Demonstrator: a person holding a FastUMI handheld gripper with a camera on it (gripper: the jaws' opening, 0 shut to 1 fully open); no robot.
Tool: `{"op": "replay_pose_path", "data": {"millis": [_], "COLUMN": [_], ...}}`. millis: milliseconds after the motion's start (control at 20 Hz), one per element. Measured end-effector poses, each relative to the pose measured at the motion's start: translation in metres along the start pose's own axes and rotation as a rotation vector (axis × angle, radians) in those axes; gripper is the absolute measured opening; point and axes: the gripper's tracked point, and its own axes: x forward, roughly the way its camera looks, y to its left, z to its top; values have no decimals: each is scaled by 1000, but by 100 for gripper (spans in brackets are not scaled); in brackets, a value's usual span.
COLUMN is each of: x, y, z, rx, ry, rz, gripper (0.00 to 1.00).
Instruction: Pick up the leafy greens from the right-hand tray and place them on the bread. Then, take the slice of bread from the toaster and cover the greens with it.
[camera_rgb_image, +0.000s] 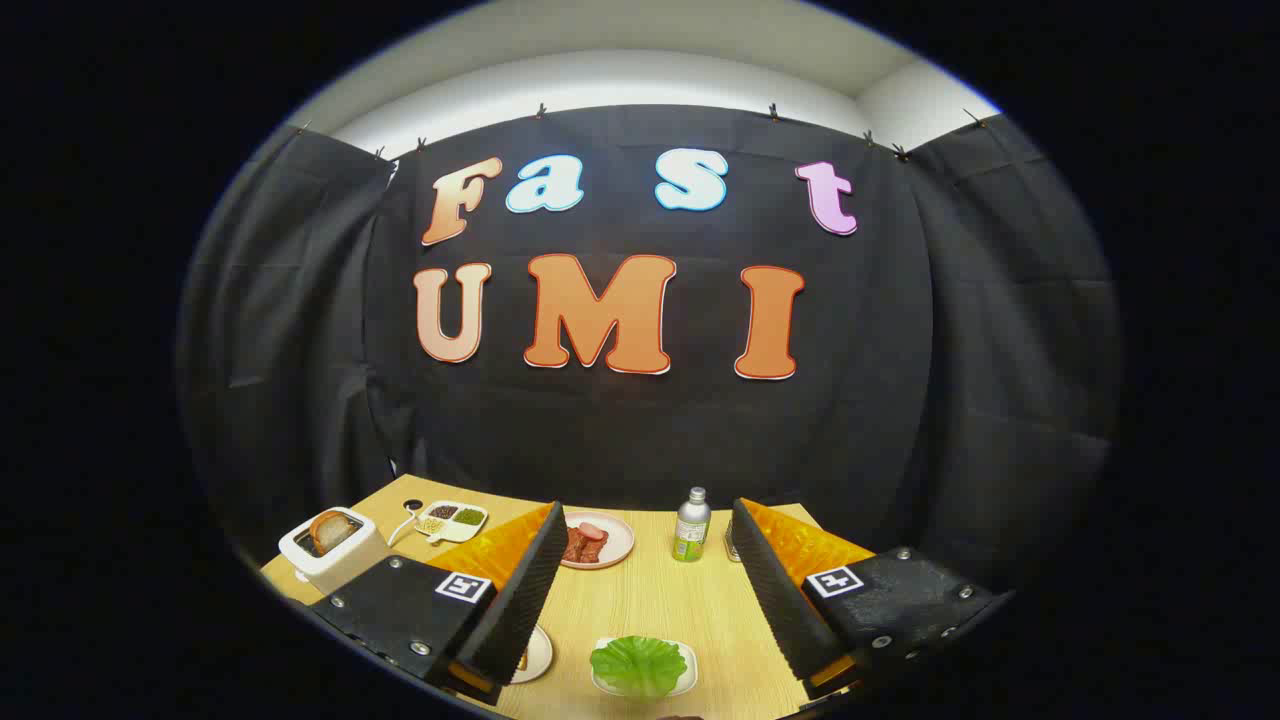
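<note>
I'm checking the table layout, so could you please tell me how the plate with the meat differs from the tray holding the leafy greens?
The plate is round and pinkish; the tray is white and squarish with rounded corners. The plate carries reddish-brown meat; the tray carries a flat leafy greens leaf. The plate lies beyond the fingers, the tray between the open gripper fingers, which touch nothing. Both rest flat on the wooden table.

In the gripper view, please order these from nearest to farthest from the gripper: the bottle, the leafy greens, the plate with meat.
The gripper is open, holding nothing.
1. Leafy greens: on a white tray, between the fingers, near their tips.
2. Plate with meat: beyond the fingers, towards the left one.
3. Bottle: beyond the fingers, towards the right one; about as far as the plate, too close to call.
</note>
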Motion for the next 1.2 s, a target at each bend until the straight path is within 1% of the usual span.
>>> {"op": "replay_pose_path", "data": {"millis": [150,350,600,900,1200], "x": [-3,-5,-3,10,30], "y": [-6,-6,-3,4,4], "z": [0,-4,-19,-65,-134], "rx": [4,6,0,12,22], "ry": [-4,10,68,226,452], "rz": [-16,-10,0,29,47], "gripper": [99,98,98,99,99]}}
